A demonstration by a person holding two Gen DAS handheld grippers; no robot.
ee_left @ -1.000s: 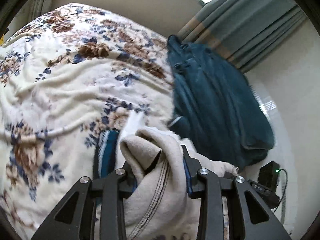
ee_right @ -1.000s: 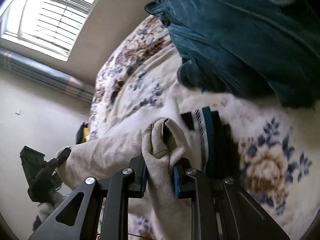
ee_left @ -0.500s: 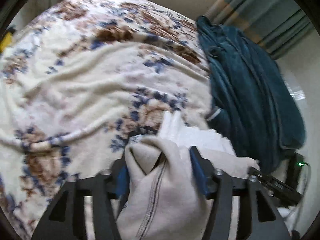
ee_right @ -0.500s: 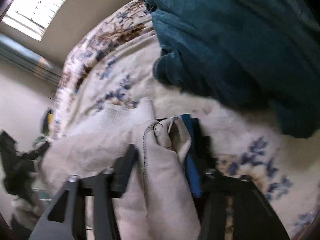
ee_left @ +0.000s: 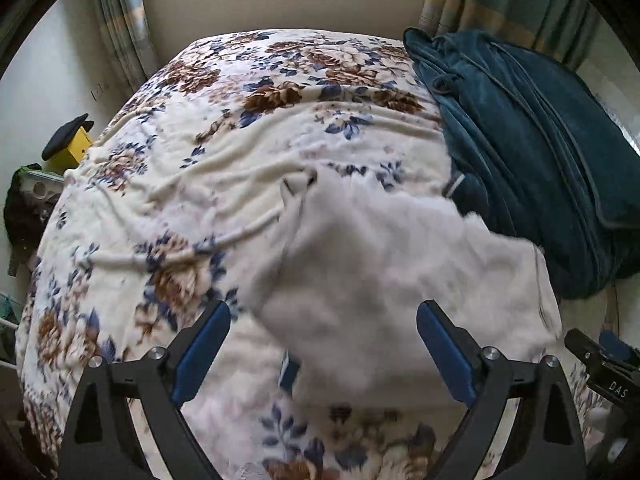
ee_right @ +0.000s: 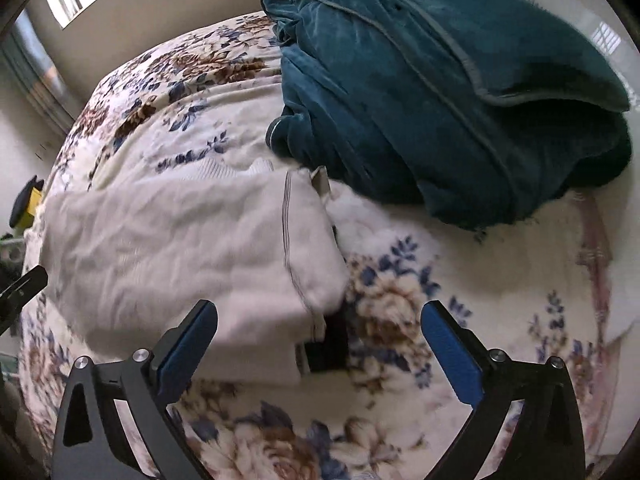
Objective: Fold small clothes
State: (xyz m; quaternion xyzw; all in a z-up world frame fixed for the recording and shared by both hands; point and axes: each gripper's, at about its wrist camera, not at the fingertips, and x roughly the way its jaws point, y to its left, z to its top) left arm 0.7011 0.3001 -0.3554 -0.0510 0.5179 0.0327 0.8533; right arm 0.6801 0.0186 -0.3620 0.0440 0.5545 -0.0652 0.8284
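On the floral fleece blanket (ee_right: 400,312), just ahead of both tools, lies the cream knitted garment (ee_right: 192,240), folded over on itself with its dark-stitched seam running along the edge at about 3 o'clock in the right wrist view. In the left wrist view the same cloth (ee_left: 384,280) is blurred, so we cannot tell whether it is quite settled. A dark band peeks out from under its near edge; what that is we cannot say.

Our left gripper (ee_left: 324,344) stands spread wide, holding nothing, and our right gripper (ee_right: 320,340) is likewise wide apart and empty, each just above the garment's near edge.

We judge this fold laid down. To do the next one well, we should first flatten the wrinkles, then pinch matching corners at the same depth and carry them across evenly, so the edges meet squarely.

At 1 o'clock the heaped teal plush robe (ee_right: 440,80) sits near the garment's far corner; we should keep the cloth off it.
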